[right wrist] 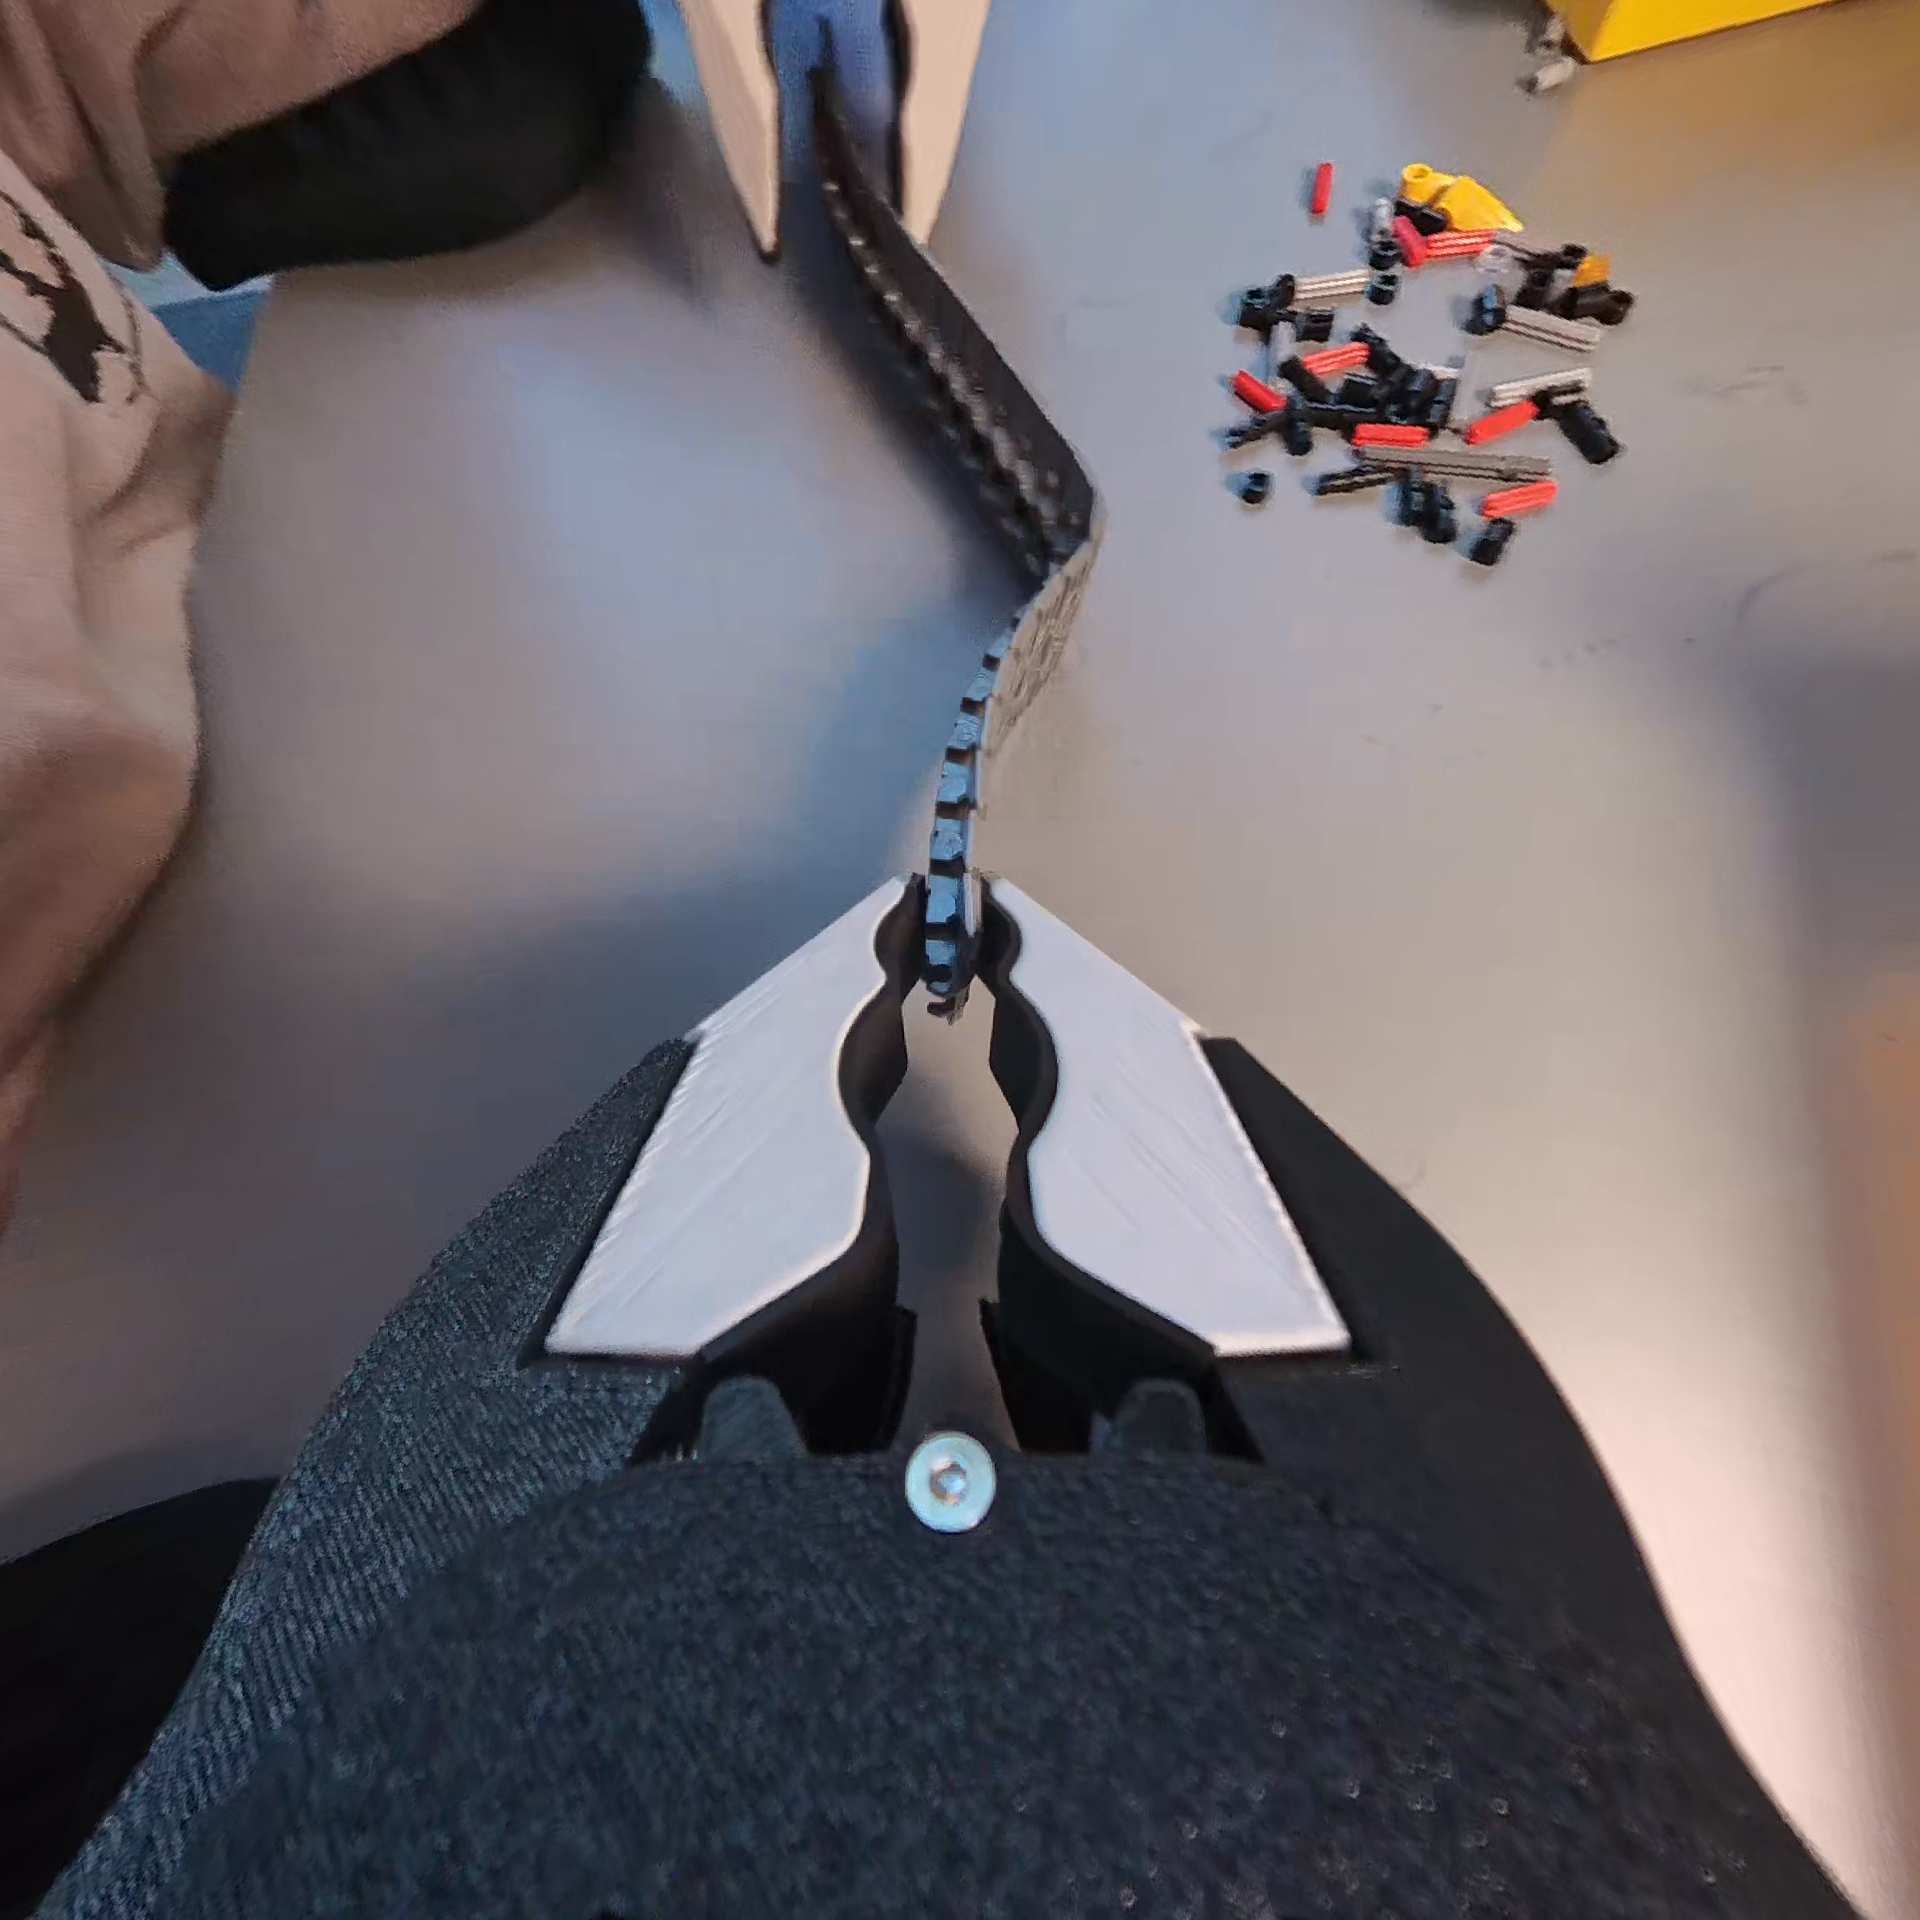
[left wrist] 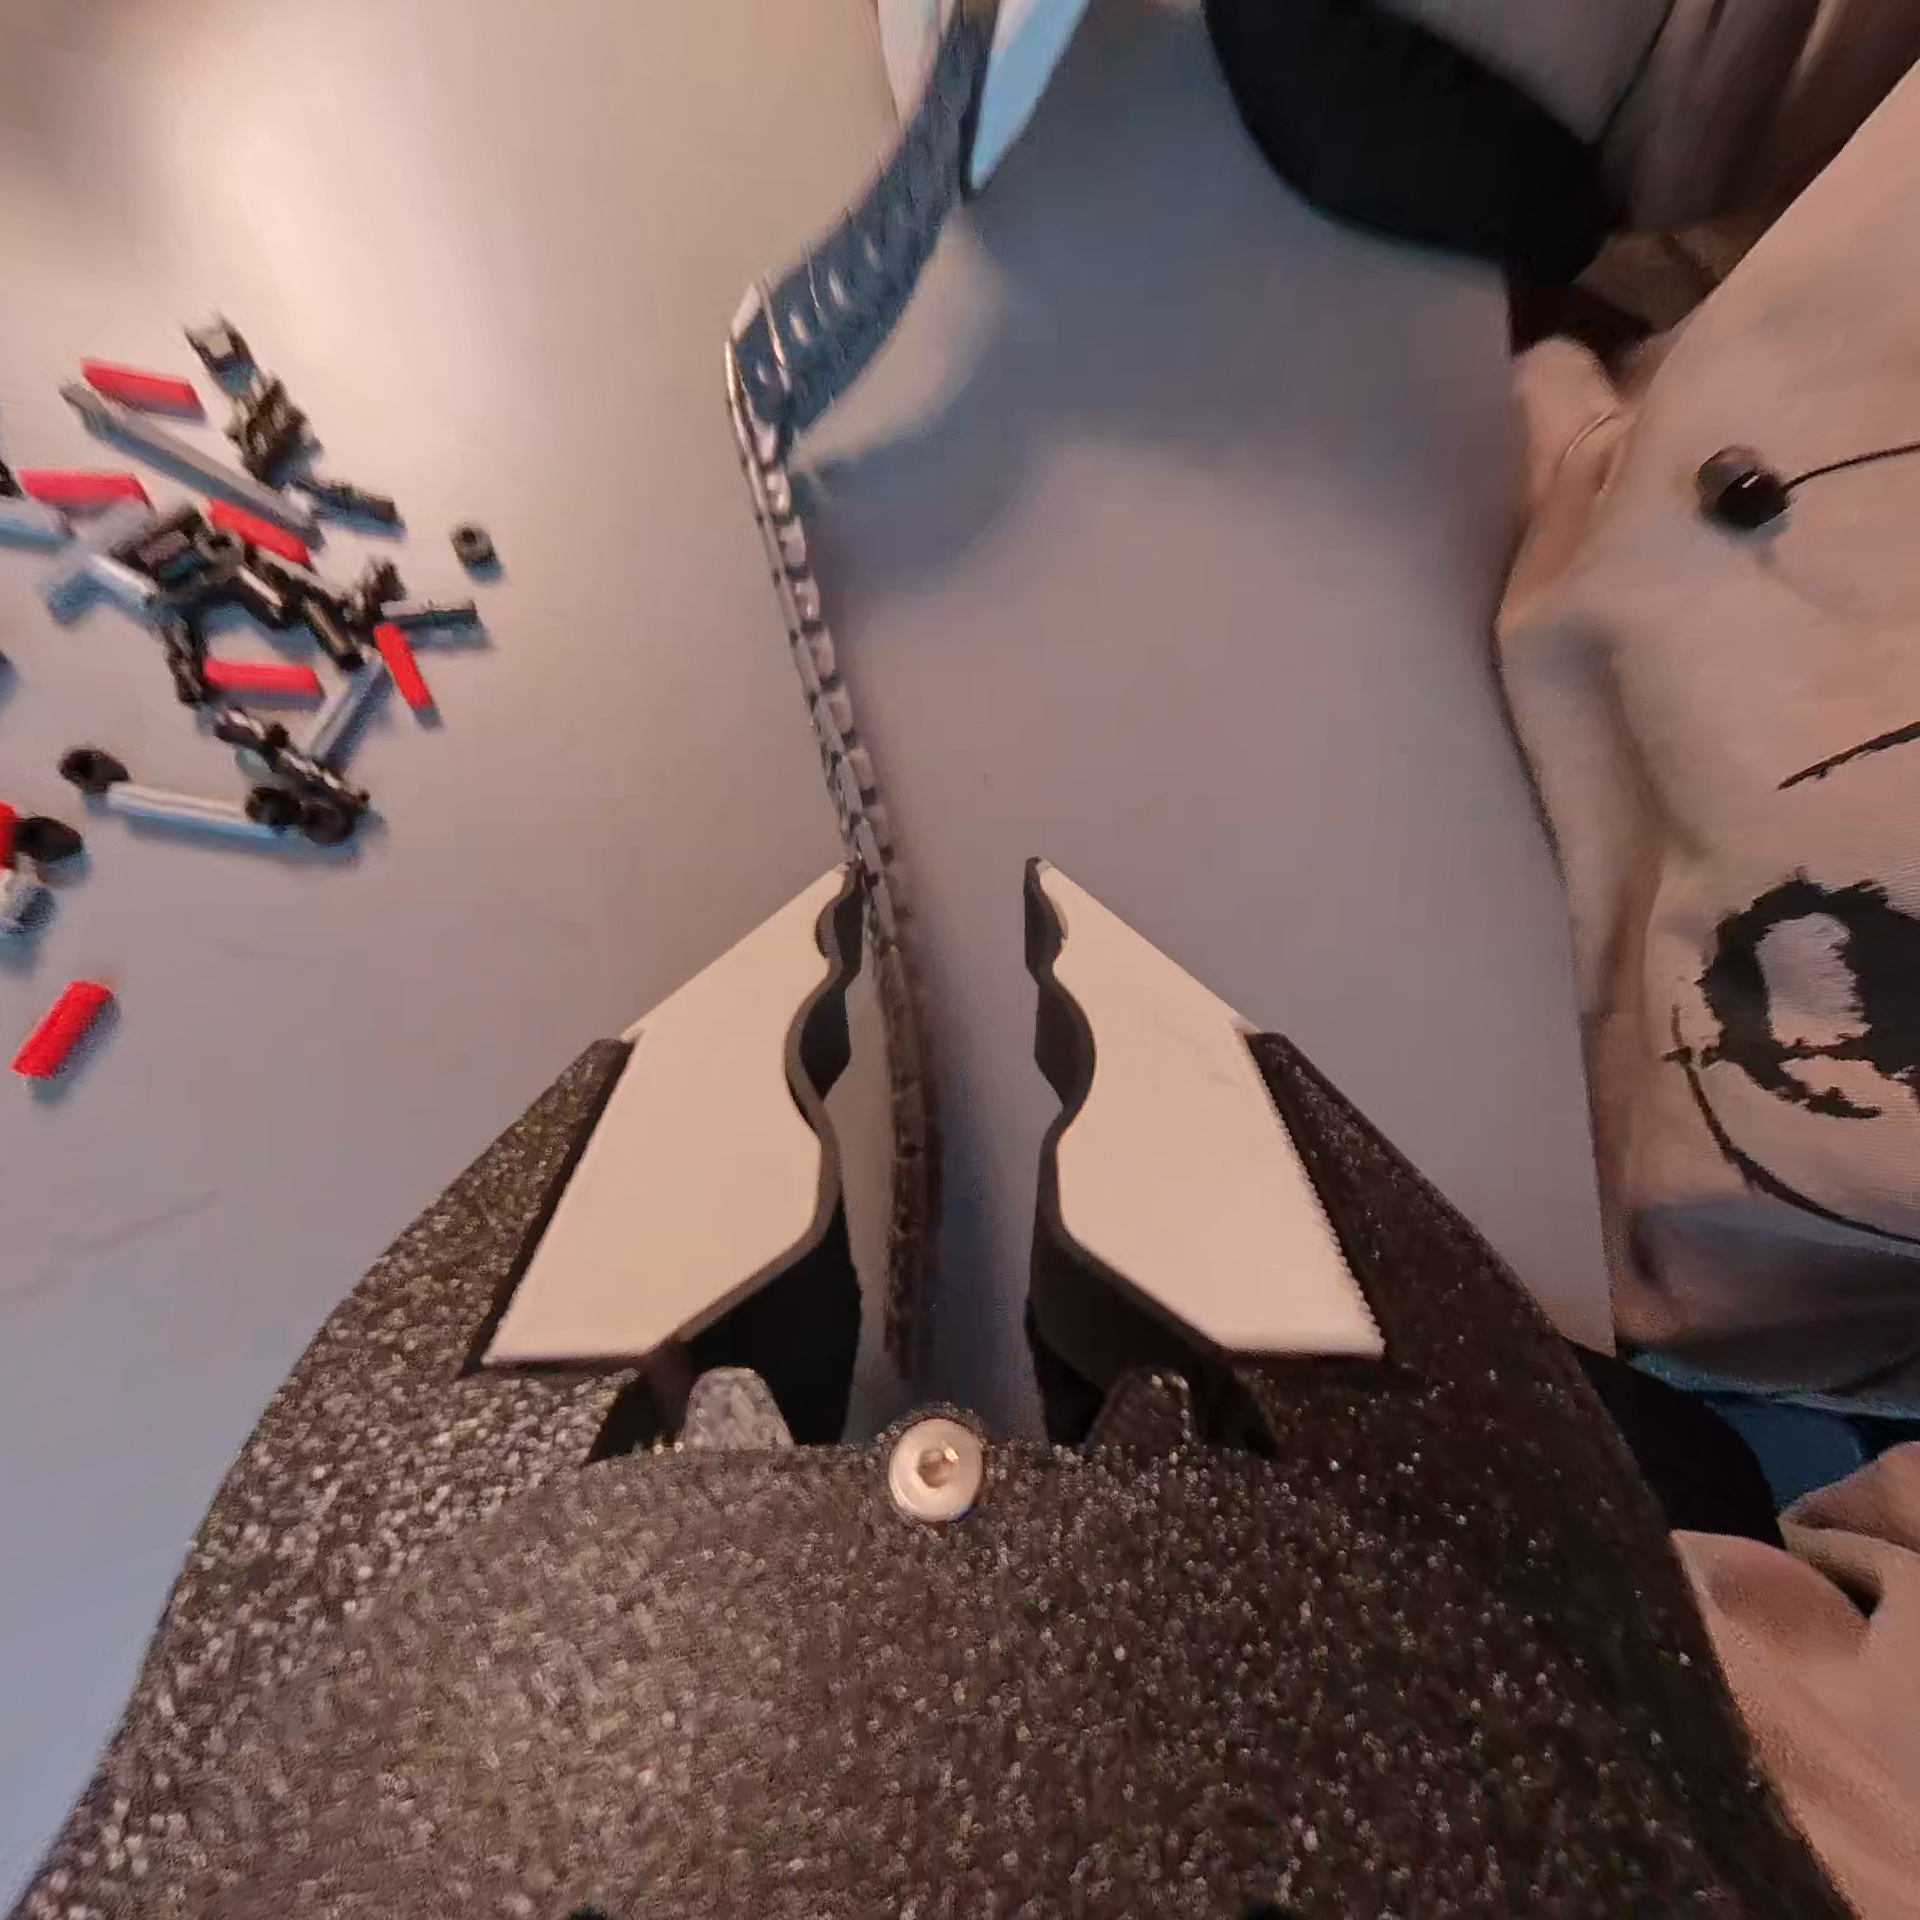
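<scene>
A long black and grey linked toy track (left wrist: pixel 821 665) hangs in a curve above the grey table (left wrist: pixel 1195 644) between my two grippers. My left gripper (left wrist: pixel 940 883) is open; the track runs between its fingers, against the inner side of the left finger. My right gripper (right wrist: pixel 951 894) is shut on the other end of the track (right wrist: pixel 961 769), pinching it at the fingertips. In the right wrist view the track twists up to the left gripper (right wrist: pixel 842 234) at the top. In the left wrist view a blurred white finger (left wrist: pixel 1023 94) of the right gripper shows at the top.
A pile of small red, black and grey toy building parts (left wrist: pixel 229 582) lies on the table; it also shows in the right wrist view (right wrist: pixel 1423 384), with yellow pieces. A yellow box (right wrist: pixel 1714 21) stands far right. A person's beige sweatshirt (left wrist: pixel 1714 831) borders the table. My right fingertips sit around 20 cm from my left ones.
</scene>
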A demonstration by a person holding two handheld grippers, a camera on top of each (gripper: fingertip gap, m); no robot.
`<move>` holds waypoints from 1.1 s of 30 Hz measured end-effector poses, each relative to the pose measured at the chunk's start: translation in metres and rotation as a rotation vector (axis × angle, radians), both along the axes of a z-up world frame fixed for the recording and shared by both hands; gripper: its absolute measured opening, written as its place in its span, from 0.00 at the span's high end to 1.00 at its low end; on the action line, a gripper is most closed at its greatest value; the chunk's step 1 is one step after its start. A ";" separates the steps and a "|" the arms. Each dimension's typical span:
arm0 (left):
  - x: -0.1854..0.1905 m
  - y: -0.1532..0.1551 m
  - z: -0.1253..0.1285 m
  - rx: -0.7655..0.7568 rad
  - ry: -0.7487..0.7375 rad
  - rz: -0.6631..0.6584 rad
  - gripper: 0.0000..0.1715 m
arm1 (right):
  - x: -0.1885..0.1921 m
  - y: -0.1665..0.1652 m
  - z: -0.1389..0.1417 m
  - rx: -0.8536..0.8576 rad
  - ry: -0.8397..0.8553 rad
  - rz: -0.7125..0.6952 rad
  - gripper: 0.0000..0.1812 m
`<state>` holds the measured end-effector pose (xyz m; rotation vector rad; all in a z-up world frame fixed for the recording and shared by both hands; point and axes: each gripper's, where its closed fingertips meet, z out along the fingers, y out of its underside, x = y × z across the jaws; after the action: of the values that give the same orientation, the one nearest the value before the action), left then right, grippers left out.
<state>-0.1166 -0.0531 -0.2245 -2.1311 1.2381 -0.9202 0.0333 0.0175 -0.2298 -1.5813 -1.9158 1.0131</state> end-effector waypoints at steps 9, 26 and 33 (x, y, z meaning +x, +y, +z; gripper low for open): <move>0.070 0.008 0.048 0.214 -0.208 -0.024 0.76 | -0.006 -0.075 0.010 -0.199 0.008 0.280 0.97; 0.101 -0.002 0.014 0.081 -0.104 -0.065 0.98 | -0.031 -0.062 0.020 -0.132 0.102 0.153 0.93; 0.099 -0.005 0.009 0.062 -0.081 -0.060 0.98 | -0.034 -0.066 0.012 -0.143 0.085 0.124 0.96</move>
<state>-0.0176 -0.0579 -0.2156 -1.9987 1.2796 -0.9704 -0.0008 -0.0486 -0.2175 -1.4837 -1.9414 1.2739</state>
